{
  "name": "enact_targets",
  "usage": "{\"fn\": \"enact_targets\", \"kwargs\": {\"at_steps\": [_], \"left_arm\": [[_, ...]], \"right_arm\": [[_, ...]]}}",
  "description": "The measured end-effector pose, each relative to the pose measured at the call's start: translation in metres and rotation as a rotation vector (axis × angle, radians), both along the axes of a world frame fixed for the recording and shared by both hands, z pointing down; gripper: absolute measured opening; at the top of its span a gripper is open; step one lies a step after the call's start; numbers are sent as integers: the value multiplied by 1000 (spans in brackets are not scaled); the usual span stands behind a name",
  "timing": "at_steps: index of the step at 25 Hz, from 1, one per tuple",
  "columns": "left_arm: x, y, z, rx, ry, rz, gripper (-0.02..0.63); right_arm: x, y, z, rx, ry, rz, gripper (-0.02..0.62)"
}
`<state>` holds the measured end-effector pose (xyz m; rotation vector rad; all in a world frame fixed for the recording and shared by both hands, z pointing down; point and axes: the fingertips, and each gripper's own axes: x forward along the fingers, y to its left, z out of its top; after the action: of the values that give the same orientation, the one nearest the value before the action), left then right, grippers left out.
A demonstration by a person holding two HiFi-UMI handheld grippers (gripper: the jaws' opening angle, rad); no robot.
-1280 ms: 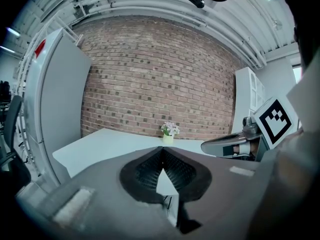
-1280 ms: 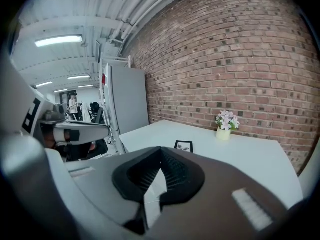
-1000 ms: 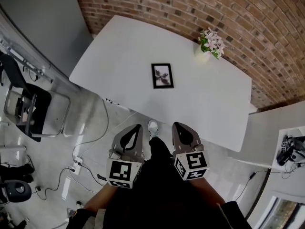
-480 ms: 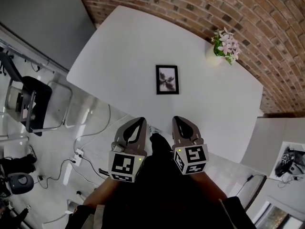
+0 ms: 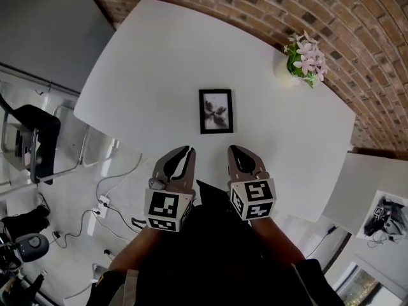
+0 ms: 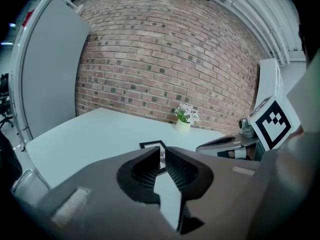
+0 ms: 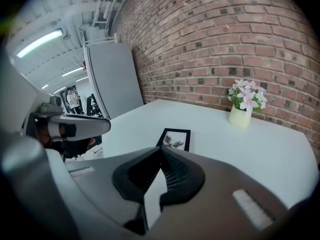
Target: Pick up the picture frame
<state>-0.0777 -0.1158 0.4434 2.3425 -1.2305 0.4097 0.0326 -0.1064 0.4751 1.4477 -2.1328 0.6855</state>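
A small black picture frame with a dark flower print lies flat near the middle of the white table. Both grippers hover side by side over the table's near edge, short of the frame and not touching it. My left gripper has just been opening; a narrow gap shows between its tips with nothing in it. My right gripper is shut and empty. In the left gripper view the frame peeks out behind the left gripper. The right gripper view shows the frame just beyond the right gripper.
A pale vase of pink flowers stands at the table's far right, next to the brick wall. A black chair and floor cables are to the left. A white cabinet is on the right.
Both grippers have moved forward and lower, from over the floor to the table's near edge, closer to the frame. The left jaws have parted a little.
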Motion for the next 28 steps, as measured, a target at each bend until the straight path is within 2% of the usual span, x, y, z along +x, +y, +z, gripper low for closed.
{"fn": "enact_targets", "kwargs": {"at_steps": [4, 5, 6, 19, 28], "left_arm": [[4, -16, 20, -42, -21, -3, 43], [5, -19, 24, -55, -24, -4, 46], [5, -23, 29, -68, -26, -6, 50], [18, -48, 93, -234, -49, -25, 94], [27, -59, 115, -305, -49, -29, 130]], "right_arm": [[9, -14, 20, -54, -17, 18, 4], [10, -18, 25, -66, -24, 19, 54], [11, -21, 29, -77, -29, 18, 63], [21, -49, 73, -168, -21, 50, 97], [27, -60, 93, -211, -25, 68, 117]]}}
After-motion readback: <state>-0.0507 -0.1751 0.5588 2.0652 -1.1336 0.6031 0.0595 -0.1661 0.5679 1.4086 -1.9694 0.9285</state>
